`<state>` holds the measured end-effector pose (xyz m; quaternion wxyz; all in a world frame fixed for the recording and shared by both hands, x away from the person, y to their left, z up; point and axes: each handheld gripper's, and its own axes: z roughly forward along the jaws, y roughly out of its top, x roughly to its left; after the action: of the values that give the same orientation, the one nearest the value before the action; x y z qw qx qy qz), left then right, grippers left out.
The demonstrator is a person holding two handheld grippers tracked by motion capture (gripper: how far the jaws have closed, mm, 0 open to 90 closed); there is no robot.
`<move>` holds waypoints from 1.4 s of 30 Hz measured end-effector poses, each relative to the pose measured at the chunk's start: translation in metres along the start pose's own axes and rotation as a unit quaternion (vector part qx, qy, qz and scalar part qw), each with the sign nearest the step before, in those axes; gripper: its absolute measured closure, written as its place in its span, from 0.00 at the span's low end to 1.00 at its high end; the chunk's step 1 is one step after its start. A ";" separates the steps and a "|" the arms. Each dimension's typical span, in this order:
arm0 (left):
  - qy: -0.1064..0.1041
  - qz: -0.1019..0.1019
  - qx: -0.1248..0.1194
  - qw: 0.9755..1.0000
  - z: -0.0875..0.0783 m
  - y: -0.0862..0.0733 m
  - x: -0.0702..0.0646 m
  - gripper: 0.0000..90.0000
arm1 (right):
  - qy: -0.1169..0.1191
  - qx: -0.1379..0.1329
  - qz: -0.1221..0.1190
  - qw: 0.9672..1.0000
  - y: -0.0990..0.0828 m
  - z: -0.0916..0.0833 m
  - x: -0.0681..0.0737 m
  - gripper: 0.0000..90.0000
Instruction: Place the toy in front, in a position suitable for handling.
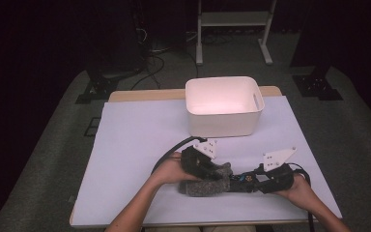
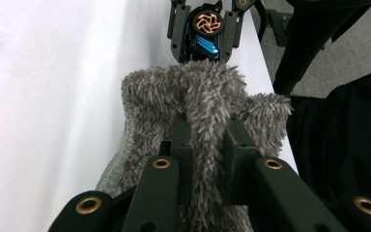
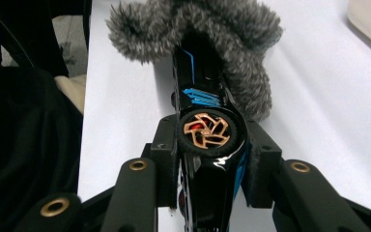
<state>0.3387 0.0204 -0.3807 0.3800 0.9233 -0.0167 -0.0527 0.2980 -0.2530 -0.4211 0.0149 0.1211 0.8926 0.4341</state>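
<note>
Evidently the work in hand is getting a toy car (image 3: 207, 145) into, or out of, a grey fuzzy sock (image 2: 198, 111); which of the two cannot be told from how things lie.

The sock lies on the white sheet covering the bench (image 1: 135, 145), near the person's edge and well in front of the white plastic bin (image 1: 223, 106). The left gripper (image 1: 207, 170) has its jaws clenched on a fold of the sock's pile; in the left gripper view the fabric bunches up between the two black jaws. That pinch looks meant to anchor the sock so it cannot slide along the sheet.

The right gripper (image 3: 207, 164) sits just to the right of the sock, its jaws grasping the toy car across its body, one on each side by a wheel. The car is glossy black with blue stripes and a copper-coloured spoked wheel facing the camera. Its far end is buried in the sock's opening, so car and sock touch, and the two grippers face each other along one line. Holding the car by its flanks leaves its length free to travel through the opening.

The bin stands empty behind the sock, probably as a destination.

No brand, label or readable writing is visible on the car, the sock or the bin.
</note>
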 end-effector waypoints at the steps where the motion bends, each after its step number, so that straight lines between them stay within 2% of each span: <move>1: -0.001 0.000 0.001 1.000 0.000 0.000 0.000 0.87 | 0.000 0.004 -0.001 1.000 -0.001 0.000 0.000 0.70; 5: -0.003 -0.001 0.000 1.000 0.003 0.001 0.000 0.87 | 0.001 0.017 0.002 1.000 -0.002 0.001 -0.001 0.70; 9: -0.005 0.007 0.007 1.000 0.008 0.006 0.000 0.88 | 0.006 0.041 0.001 0.999 -0.002 0.007 -0.001 0.68; 14: -0.002 0.006 0.007 1.000 0.007 0.006 -0.001 0.88 | 0.007 0.046 -0.002 0.999 0.001 0.012 -0.003 0.66; 18: 0.002 0.005 0.006 1.000 0.007 0.006 0.000 0.88 | 0.008 0.051 -0.009 0.999 0.012 0.015 -0.003 0.64; 19: 0.002 0.005 0.005 1.000 0.007 0.006 0.000 0.88 | 0.010 0.052 -0.009 0.999 0.015 0.015 -0.003 0.62; 20: -0.002 0.005 0.006 1.000 0.007 0.006 0.000 0.88 | 0.007 0.051 -0.010 0.999 0.018 0.016 -0.003 0.55; 21: -0.001 0.007 0.008 1.000 0.007 0.006 -0.001 0.88 | -0.004 0.062 -0.014 0.998 0.022 0.019 -0.004 0.54; 23: -0.001 0.010 0.009 1.000 0.007 0.006 -0.002 0.88 | 0.000 0.076 -0.024 0.997 0.027 0.024 -0.003 0.54; 30: -0.002 0.012 0.013 1.000 0.006 0.005 -0.003 0.88 | 0.005 0.111 -0.025 0.993 0.032 0.046 -0.003 0.53; 34: 0.005 0.010 0.009 1.000 -0.001 -0.002 -0.003 0.88 | 0.022 0.122 -0.024 0.992 0.033 0.052 -0.004 0.60; 38: 0.009 -0.011 -0.001 1.000 -0.009 -0.019 -0.003 0.88 | 0.017 0.128 -0.042 0.991 0.035 0.052 -0.002 0.61; 42: 0.006 -0.019 -0.012 1.000 -0.010 -0.029 -0.004 0.87 | 0.018 0.126 -0.042 0.991 0.035 0.053 -0.002 0.61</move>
<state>0.3359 0.0482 -0.3936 0.3898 0.9193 0.0036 -0.0543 0.3144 -0.1918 -0.4267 0.0016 0.0760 0.9445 0.3195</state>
